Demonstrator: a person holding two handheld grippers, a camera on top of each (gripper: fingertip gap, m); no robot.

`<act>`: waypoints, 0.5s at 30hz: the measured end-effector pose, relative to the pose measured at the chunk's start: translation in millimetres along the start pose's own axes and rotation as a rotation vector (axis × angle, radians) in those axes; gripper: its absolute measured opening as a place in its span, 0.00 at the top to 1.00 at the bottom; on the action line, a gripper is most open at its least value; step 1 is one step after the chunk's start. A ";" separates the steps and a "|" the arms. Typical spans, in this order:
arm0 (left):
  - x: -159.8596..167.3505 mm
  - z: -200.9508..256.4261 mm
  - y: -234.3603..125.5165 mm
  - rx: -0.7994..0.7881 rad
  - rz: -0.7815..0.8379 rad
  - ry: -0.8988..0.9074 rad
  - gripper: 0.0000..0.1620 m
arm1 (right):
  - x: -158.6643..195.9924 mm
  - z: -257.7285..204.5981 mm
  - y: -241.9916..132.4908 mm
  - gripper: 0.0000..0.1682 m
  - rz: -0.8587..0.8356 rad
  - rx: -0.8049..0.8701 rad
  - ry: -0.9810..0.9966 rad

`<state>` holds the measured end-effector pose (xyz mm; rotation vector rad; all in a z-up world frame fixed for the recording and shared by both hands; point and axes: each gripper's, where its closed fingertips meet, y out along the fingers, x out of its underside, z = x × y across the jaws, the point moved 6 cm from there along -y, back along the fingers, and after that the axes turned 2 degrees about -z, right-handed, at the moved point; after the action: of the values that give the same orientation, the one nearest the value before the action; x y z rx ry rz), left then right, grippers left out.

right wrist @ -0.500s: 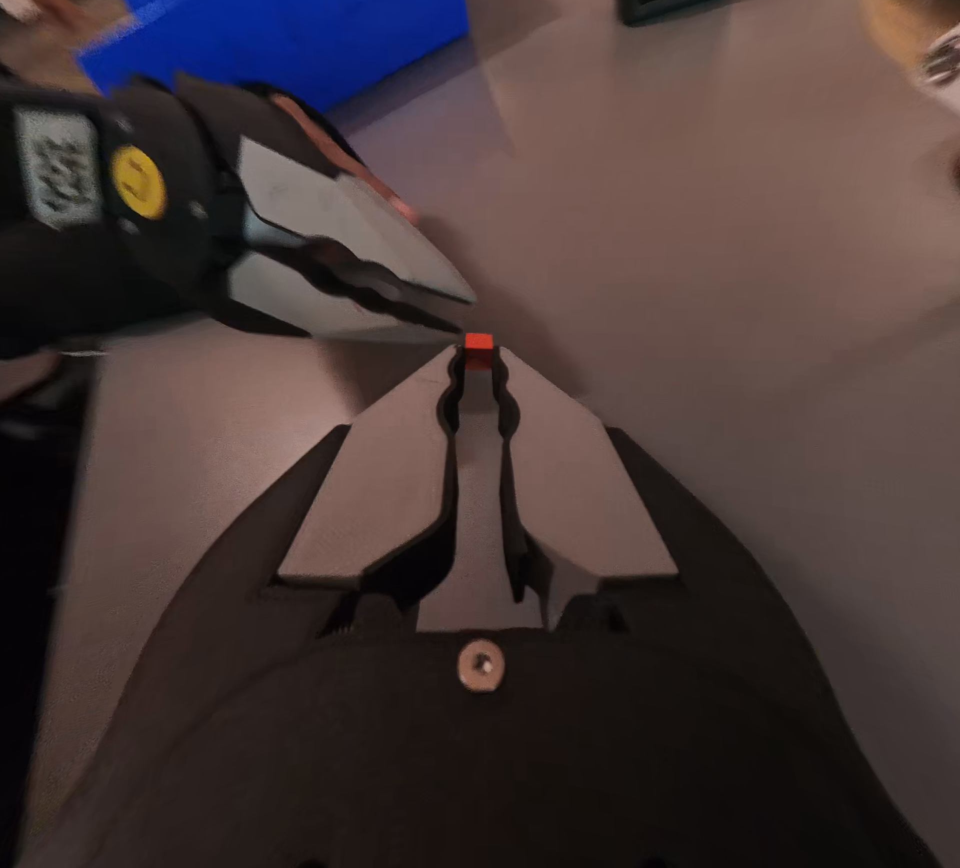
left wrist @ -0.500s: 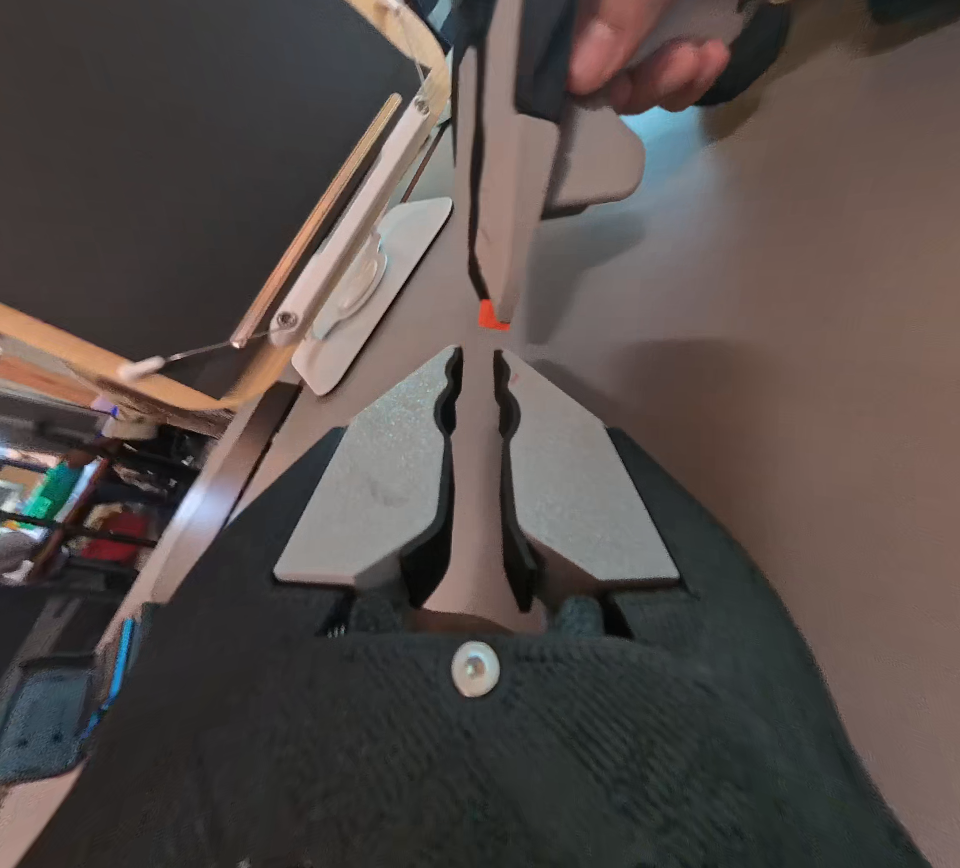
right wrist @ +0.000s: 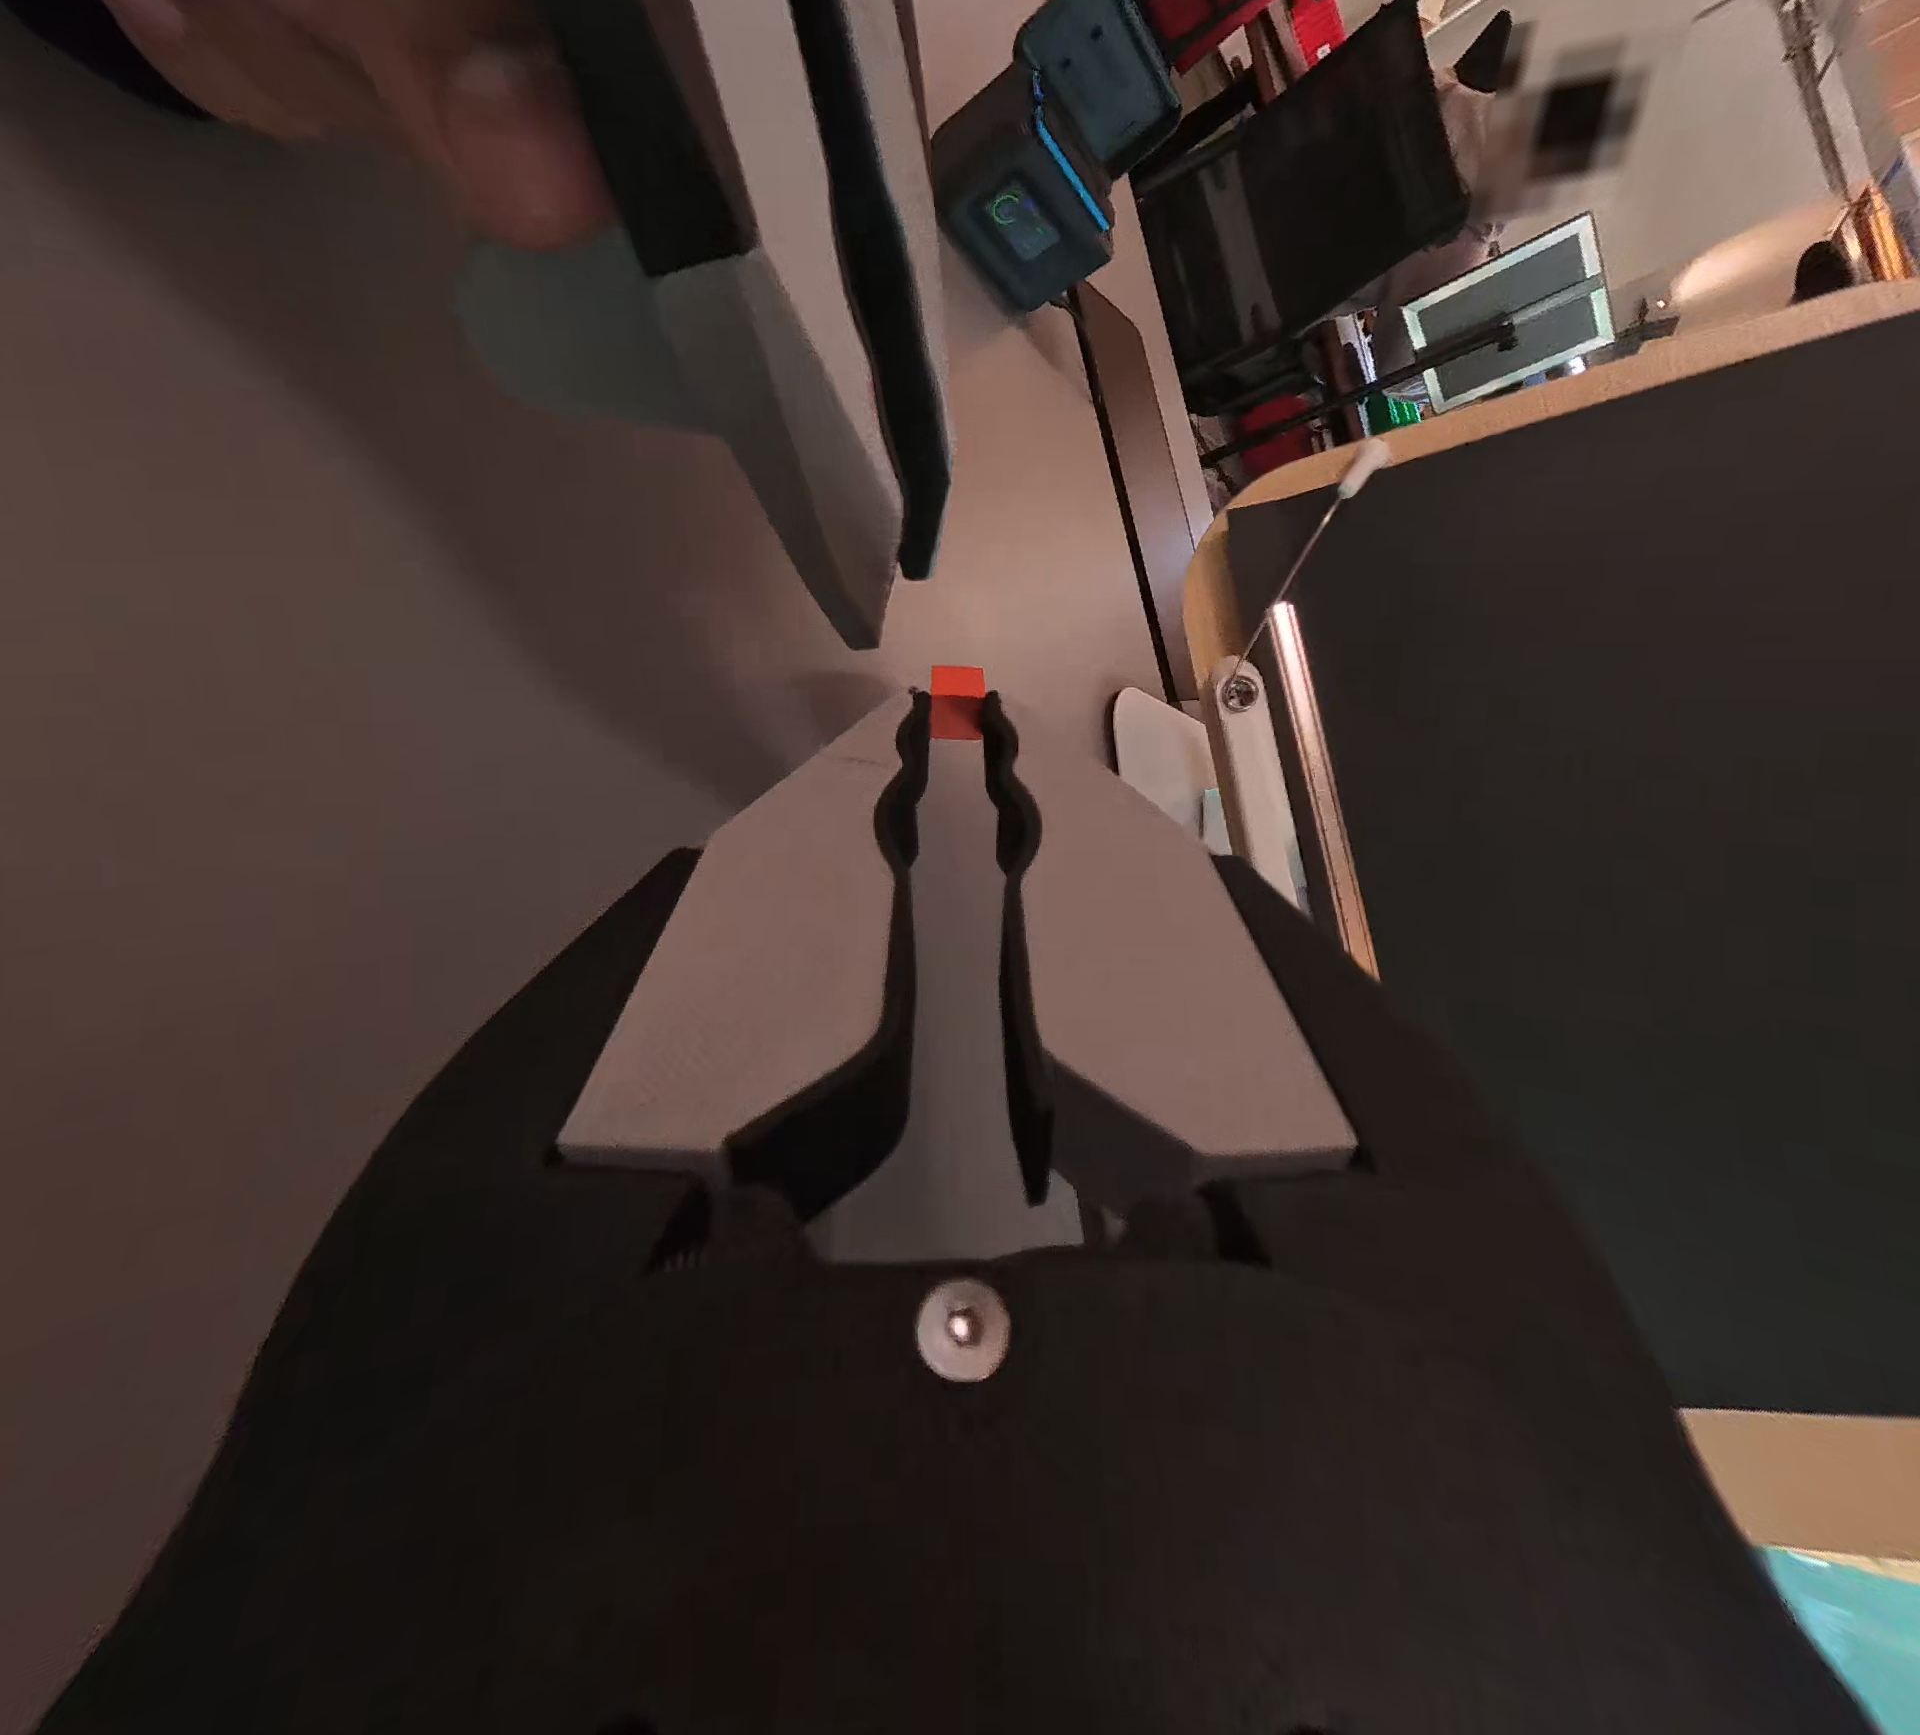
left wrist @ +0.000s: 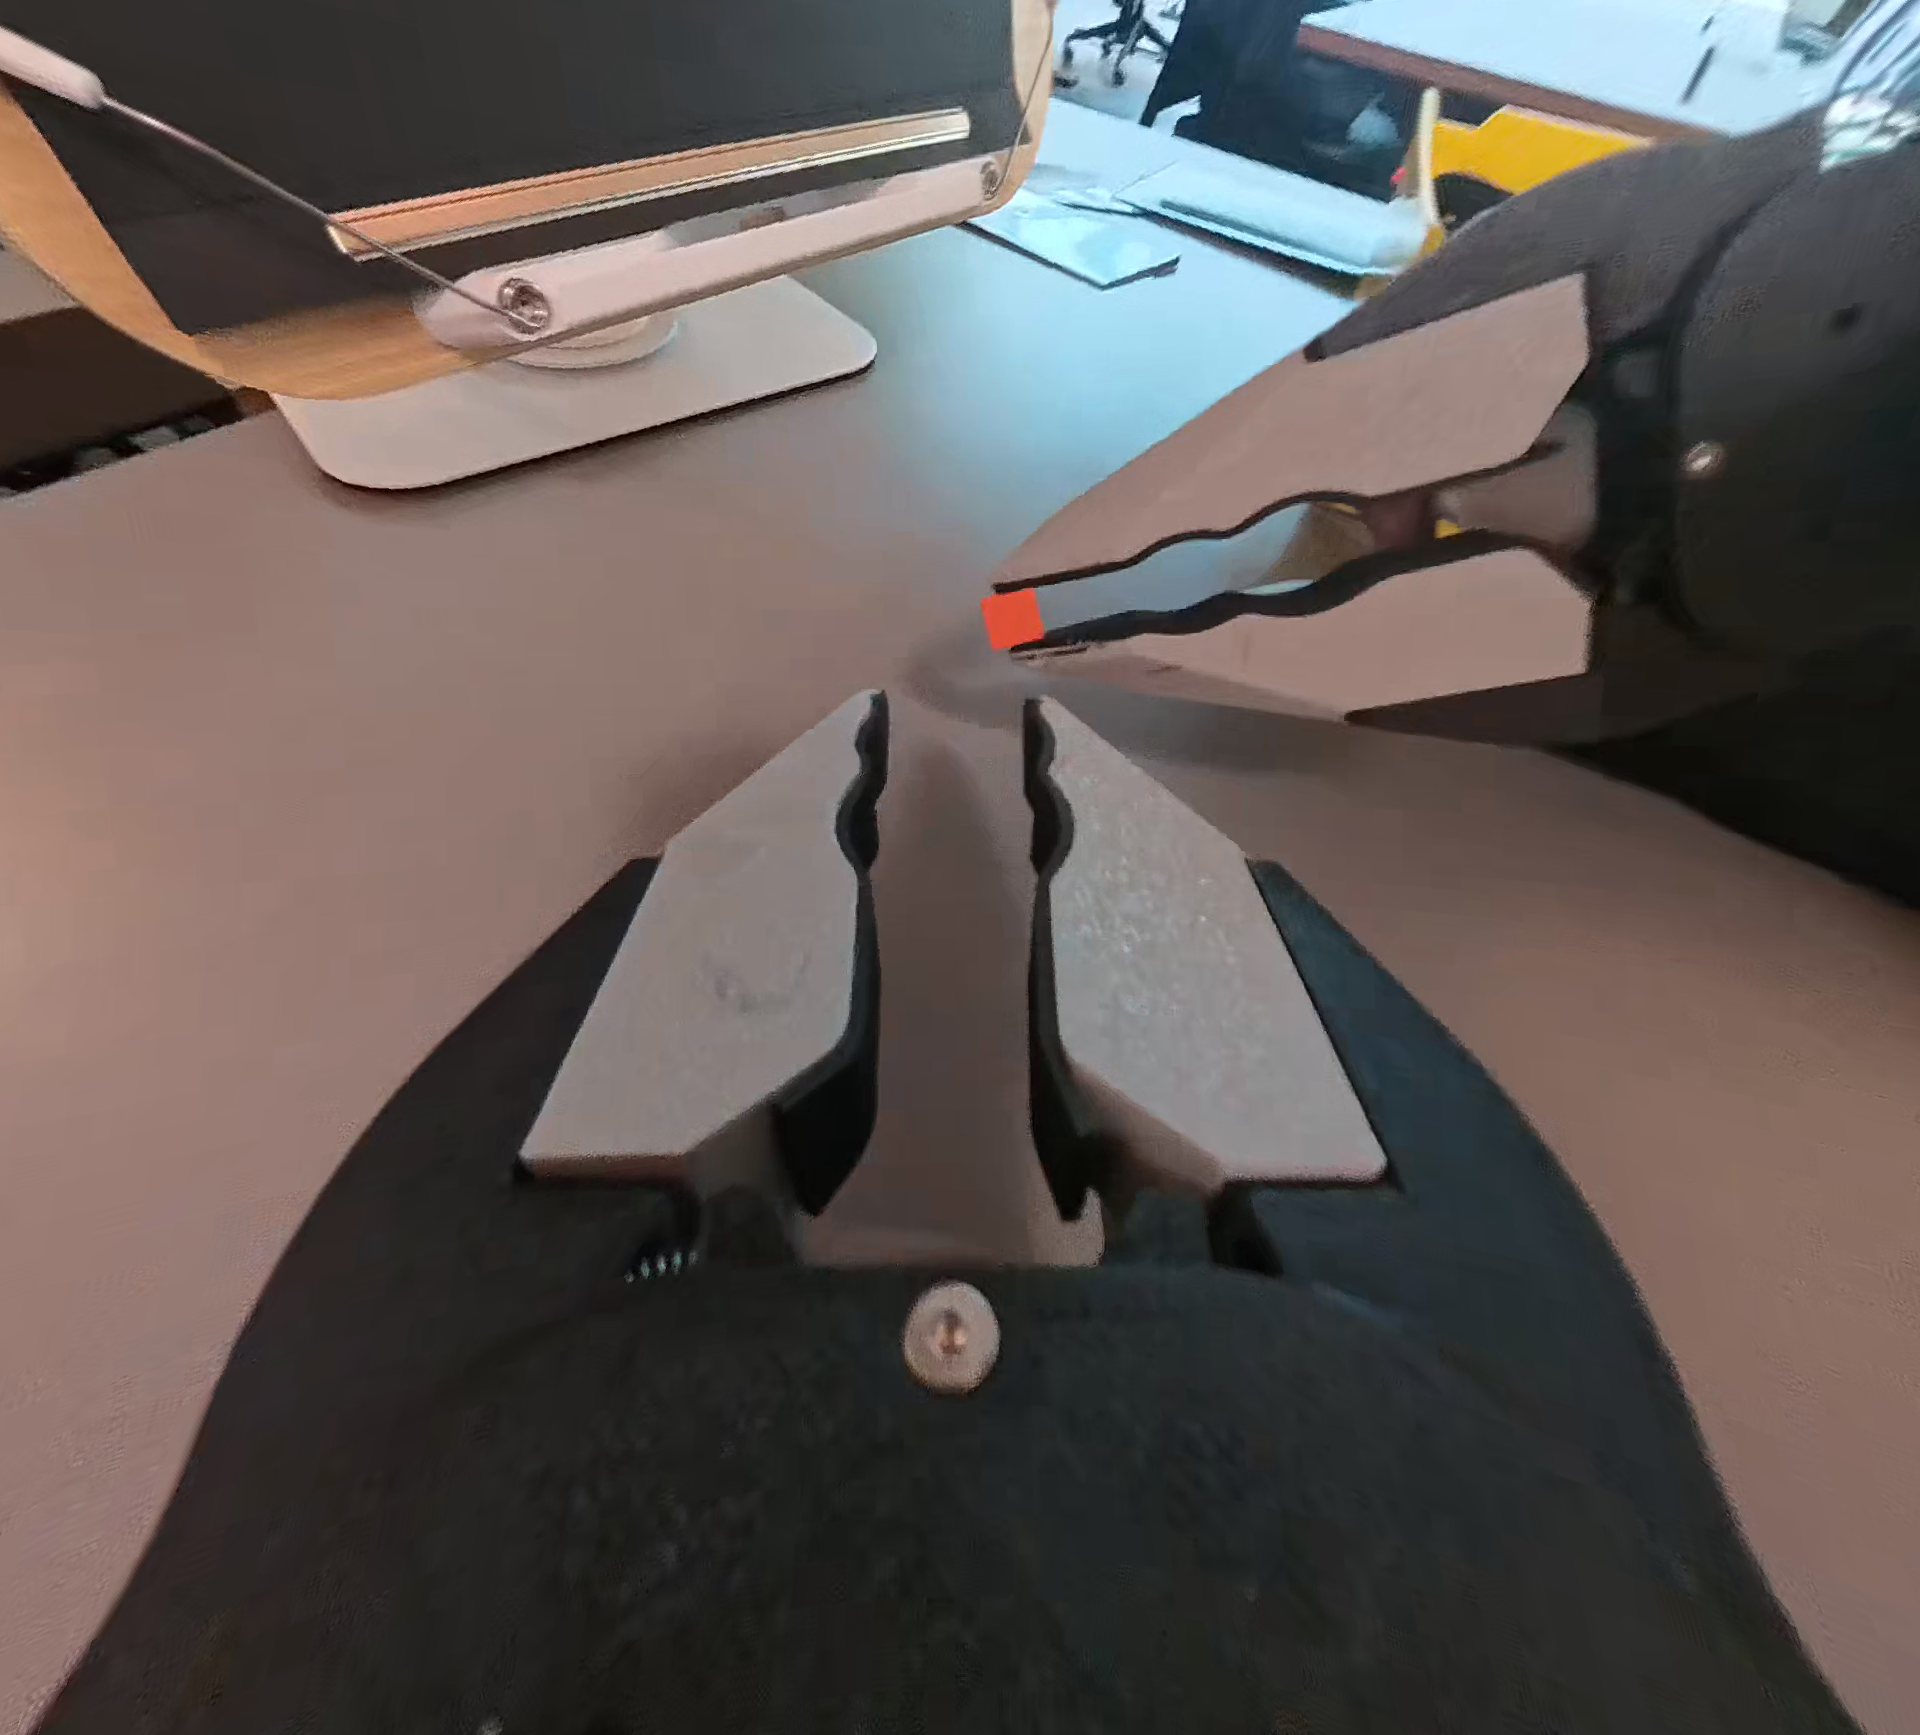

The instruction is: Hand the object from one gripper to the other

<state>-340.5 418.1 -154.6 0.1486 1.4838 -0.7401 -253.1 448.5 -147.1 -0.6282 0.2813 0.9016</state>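
A small red cube [left wrist: 1011,620] is pinched at the fingertips of my right gripper [left wrist: 1016,623], which reaches in from the right in the left wrist view, a little above the grey table [left wrist: 416,646]. In the right wrist view the same cube [right wrist: 956,700] sits between my right gripper's [right wrist: 956,698] tips. My left gripper [left wrist: 956,711] is open and empty, its tips just below and short of the cube, not touching it. It also shows in the right wrist view [right wrist: 896,596] from the upper left, held by a hand [right wrist: 312,23].
A dark panel in a wooden frame [left wrist: 520,23] stands on a white base [left wrist: 582,428] at the back left; it also shows in the right wrist view [right wrist: 1558,854]. A small dark device with a lit screen [right wrist: 1023,231] sits farther along the table. Papers [left wrist: 1081,241] lie behind. My left and right fingertips are right by each other. The white base [left wrist: 582,428] is about equally far from each gripper, around 20 centimeters.
Both grippers have rolled, so the right gripper now comes in from the side rather than from above. The cube stays in the right gripper. The left jaws have opened a little wider.
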 end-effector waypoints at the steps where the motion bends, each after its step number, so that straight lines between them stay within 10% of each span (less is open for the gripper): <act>1: -0.6 0.6 -0.4 0.015 0.005 -0.012 0.85 | 1.4 -0.6 1.1 0.96 -0.014 0.006 -0.016; 15: -3.4 3.4 -1.0 0.057 0.047 -0.070 0.92 | -11.1 -9.9 1.2 0.96 -0.034 0.098 -0.210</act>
<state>-337.9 416.8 -150.7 0.1982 1.3889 -0.7427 -260.3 435.8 -150.0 -0.4428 0.1247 0.9075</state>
